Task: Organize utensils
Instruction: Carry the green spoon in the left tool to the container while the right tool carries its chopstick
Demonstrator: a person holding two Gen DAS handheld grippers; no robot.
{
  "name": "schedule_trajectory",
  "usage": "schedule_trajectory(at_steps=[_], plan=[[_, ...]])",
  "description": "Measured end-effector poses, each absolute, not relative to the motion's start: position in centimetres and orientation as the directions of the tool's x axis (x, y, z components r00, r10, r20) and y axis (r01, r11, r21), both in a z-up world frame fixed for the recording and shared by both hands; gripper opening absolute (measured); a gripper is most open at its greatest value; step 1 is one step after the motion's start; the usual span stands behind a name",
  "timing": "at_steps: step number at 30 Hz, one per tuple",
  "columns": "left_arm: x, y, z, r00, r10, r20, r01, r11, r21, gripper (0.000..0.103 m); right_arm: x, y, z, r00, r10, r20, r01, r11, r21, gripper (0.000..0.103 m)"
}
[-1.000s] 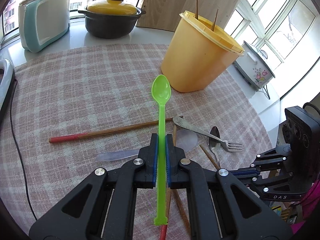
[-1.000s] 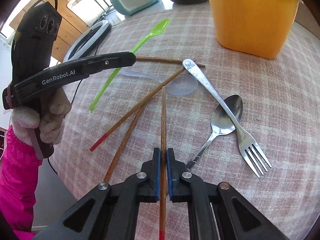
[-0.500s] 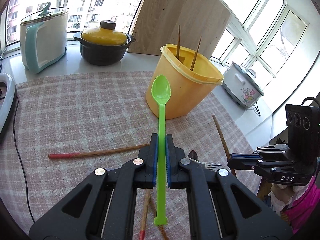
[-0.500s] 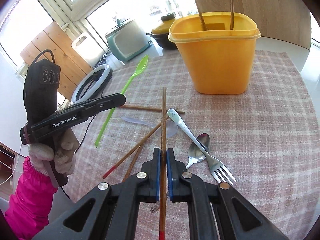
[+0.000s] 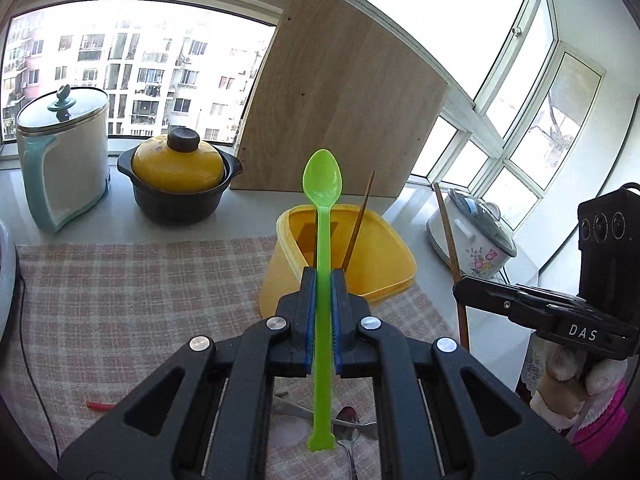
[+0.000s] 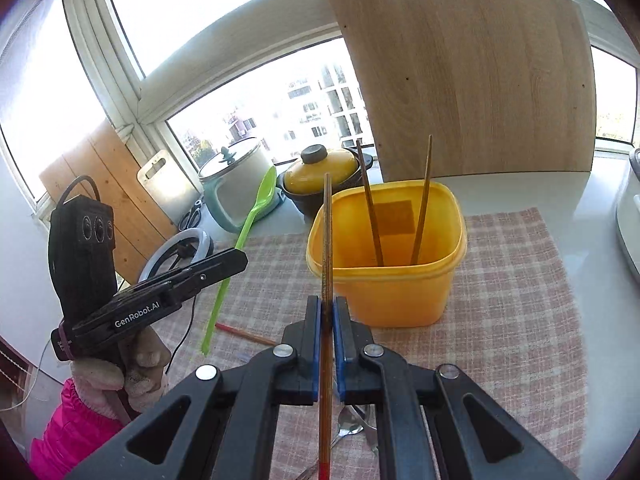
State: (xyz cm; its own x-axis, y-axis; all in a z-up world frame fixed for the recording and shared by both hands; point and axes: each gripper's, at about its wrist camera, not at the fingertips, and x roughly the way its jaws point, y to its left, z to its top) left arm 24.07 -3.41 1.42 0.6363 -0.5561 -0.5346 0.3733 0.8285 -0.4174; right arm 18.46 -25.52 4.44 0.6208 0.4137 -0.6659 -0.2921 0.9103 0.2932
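Left gripper (image 5: 322,284) pinching green spoon (image 5: 322,184), right gripper (image 6: 328,312) pinching chopstick (image 6: 327,232), yellow tub (image 6: 386,276) ahead

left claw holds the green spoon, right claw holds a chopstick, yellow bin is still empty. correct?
Not quite. The yellow bin is not empty: the right wrist view shows two chopsticks standing in it. The rest holds: left claw grips the green spoon, right claw grips a chopstick.

A white-and-teal kettle (image 5: 64,156) and a yellow-lidded black pot (image 5: 178,178) stood on the sill beside a leaning wooden board (image 5: 340,96); a floral rice cooker (image 5: 472,236) stood apart.
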Motion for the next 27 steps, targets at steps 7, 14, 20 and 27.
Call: schedule_trajectory(at_steps=[7, 14, 20, 27], plan=[[27.6, -5.4, 2.7, 0.673, -0.546, -0.499, 0.361, 0.831, -0.423, 0.004, 22.3, -25.8, 7.4, 0.682, 0.378, -0.626, -0.252, 0.925, 0.284, 0.003], [30.3, -7.2, 2.5, 0.704, -0.526, -0.478, 0.346, 0.841, -0.415, 0.004, 25.7, -26.0, 8.8, 0.733, 0.329, -0.596, -0.213, 0.942, 0.258, 0.003], [31.9, -8.1, 1.6, 0.706, -0.526, -0.475, 0.327, 0.836, -0.44, 0.004, 27.9, -26.6, 9.5, 0.773, 0.281, -0.568, -0.17, 0.955, 0.242, 0.003], [32.9, -8.8, 0.7, 0.725, -0.497, -0.478, 0.305, 0.853, -0.424, 0.004, 29.9, -27.3, 9.6, 0.813, 0.229, -0.535, -0.127, 0.967, 0.221, 0.003]])
